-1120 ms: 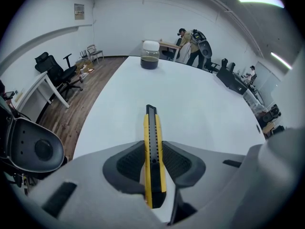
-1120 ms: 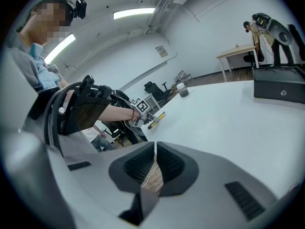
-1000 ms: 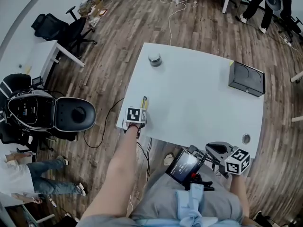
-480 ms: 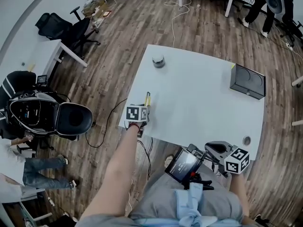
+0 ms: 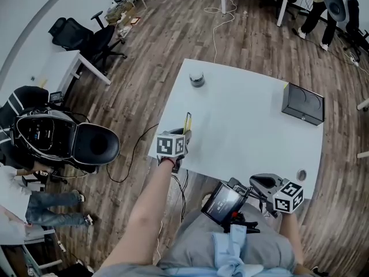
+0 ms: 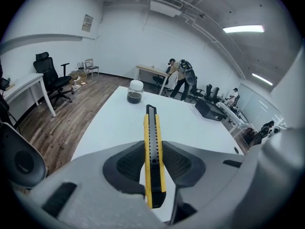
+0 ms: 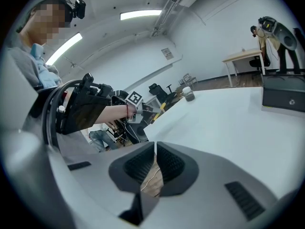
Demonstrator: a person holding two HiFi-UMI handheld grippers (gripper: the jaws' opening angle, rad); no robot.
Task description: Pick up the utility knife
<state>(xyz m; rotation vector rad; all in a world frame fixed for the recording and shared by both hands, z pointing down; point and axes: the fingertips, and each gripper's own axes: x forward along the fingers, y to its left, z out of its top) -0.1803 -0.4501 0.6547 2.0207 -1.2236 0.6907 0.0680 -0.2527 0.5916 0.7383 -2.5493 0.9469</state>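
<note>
**Utility knife pinched in the left gripper, right gripper idle**

The left gripper (image 5: pixel 182 137) has its fingers (image 6: pixel 125 163) clamped on the flanks of the one utility knife (image 6: pixel 152 128). The yellow-and-black body runs straight out between the pads, its tip well past the fingertips and its tail behind them. Only the left gripper view shows this pinch. The head view shows just the knife's front end poking beyond the marker cube, off the table (image 5: pixel 248 120) at its near left edge. The left forearm is stretched forward, with the gripper tilted down.

Far ahead of those fingertips stands one jar (image 6: pixel 135 91) with a white lid. Ahead and to their right sits one black box (image 5: pixel 302 104).

The right gripper (image 7: pixel 155 162) has its pads drawn together with nothing between them, which its own view alone shows. It is held low by the person's right hip, at the near right corner. It points across the tabletop toward the left arm.
</note>
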